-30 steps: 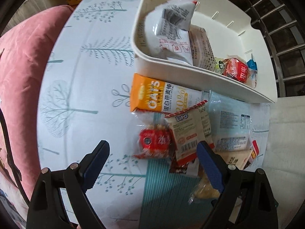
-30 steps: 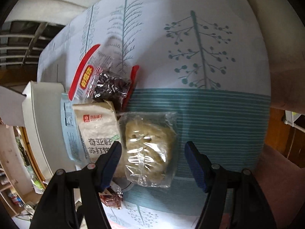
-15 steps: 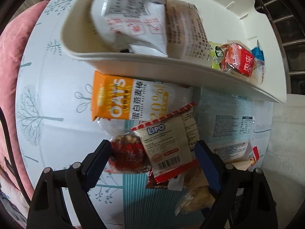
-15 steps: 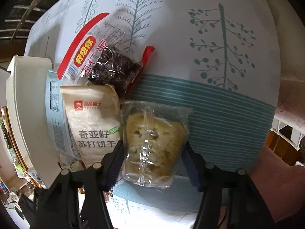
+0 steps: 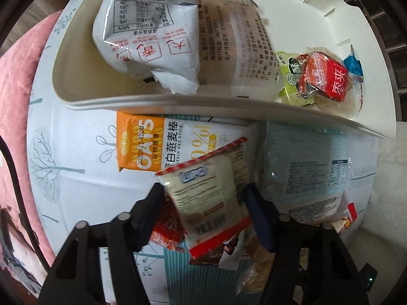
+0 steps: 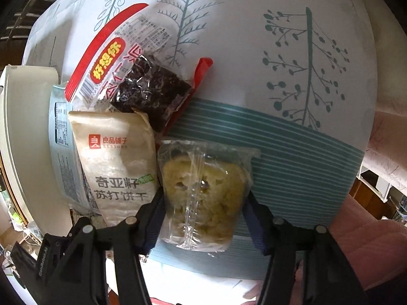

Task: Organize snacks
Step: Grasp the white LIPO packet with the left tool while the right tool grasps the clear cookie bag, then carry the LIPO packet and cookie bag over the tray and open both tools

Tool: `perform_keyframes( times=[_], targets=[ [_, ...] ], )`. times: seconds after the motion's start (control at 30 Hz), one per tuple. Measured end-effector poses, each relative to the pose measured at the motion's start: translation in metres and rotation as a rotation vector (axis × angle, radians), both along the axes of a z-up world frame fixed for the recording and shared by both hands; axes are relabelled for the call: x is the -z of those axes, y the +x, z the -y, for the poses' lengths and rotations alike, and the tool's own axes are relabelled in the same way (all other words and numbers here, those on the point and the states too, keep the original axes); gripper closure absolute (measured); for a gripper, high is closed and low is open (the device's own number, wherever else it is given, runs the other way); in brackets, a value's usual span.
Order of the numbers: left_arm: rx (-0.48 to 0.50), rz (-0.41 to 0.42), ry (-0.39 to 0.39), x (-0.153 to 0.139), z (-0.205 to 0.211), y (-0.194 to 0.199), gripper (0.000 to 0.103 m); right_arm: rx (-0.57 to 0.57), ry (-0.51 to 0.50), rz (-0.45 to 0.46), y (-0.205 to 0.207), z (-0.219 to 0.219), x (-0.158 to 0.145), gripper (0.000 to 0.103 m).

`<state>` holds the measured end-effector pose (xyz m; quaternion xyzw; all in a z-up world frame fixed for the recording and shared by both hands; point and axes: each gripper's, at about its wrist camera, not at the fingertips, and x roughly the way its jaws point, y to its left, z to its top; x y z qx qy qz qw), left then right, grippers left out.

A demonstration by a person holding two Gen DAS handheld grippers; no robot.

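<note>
Two grippers point down at a pile of snacks on a desk covered with a cloth printed with trees. In the left wrist view, the left gripper fills the lower middle of the frame. Its jaws have just been closing, and the red-edged cracker packet stands tilted between them, with both pads against its sides. Under that packet lies a small red snack, and at the lower right a clear-wrapped cake shows partly. Just beyond, in the middle of the frame, lies an orange oat stick pack, with a pale blue packet to its right. Farther up, a white bin spans the frame. It holds a white bag at the upper left, a clear printed packet beside it, and a small red sweet with a green wrapper at the right.

In the right wrist view, the right gripper sits at the lower middle, part open, its jaws having just narrowed. The clear-wrapped cake lies between them on the striped part of the cloth; whether the pads press it I cannot tell. Left of it lies a beige biscuit bag, and beyond it a red-edged pack of dark fruit. The bin's wall shows at the left edge.
</note>
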<state>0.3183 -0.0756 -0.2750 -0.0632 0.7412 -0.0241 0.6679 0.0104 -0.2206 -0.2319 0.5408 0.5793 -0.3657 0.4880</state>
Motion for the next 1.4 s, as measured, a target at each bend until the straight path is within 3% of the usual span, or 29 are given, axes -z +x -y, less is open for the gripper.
perform_keyframes(
  times=[0.17, 0.33, 0.37, 0.5, 0.83, 1.1, 1.4],
  targets=[
    [-0.018, 0.003, -0.015, -0.004, -0.011, -0.001, 0.054, -0.004, 0.007, 0.007, 0.000, -0.002, 0.003, 0.046],
    [-0.025, 0.013, -0.045, -0.012, -0.021, -0.005, 0.070, 0.000, 0.021, -0.004, -0.008, -0.002, 0.004, 0.047],
    [-0.028, 0.017, -0.052, -0.014, -0.023, -0.006, 0.077, 0.002, 0.025, -0.005, -0.009, -0.003, 0.005, 0.047],
    [-0.032, 0.038, -0.081, -0.024, -0.032, -0.014, 0.086, 0.000, 0.034, 0.003, -0.012, -0.007, 0.003, 0.047],
    [-0.045, 0.078, -0.130, -0.050, -0.078, -0.046, 0.092, -0.011, 0.035, 0.055, -0.024, -0.024, -0.006, 0.047],
    [-0.018, 0.103, -0.155, -0.089, -0.113, -0.072, 0.093, -0.053, 0.060, 0.097, -0.031, -0.056, -0.016, 0.047],
    [0.032, 0.159, -0.156, -0.144, -0.156, -0.068, 0.093, -0.198, 0.057, 0.187, 0.015, -0.093, -0.053, 0.047]
  ],
)
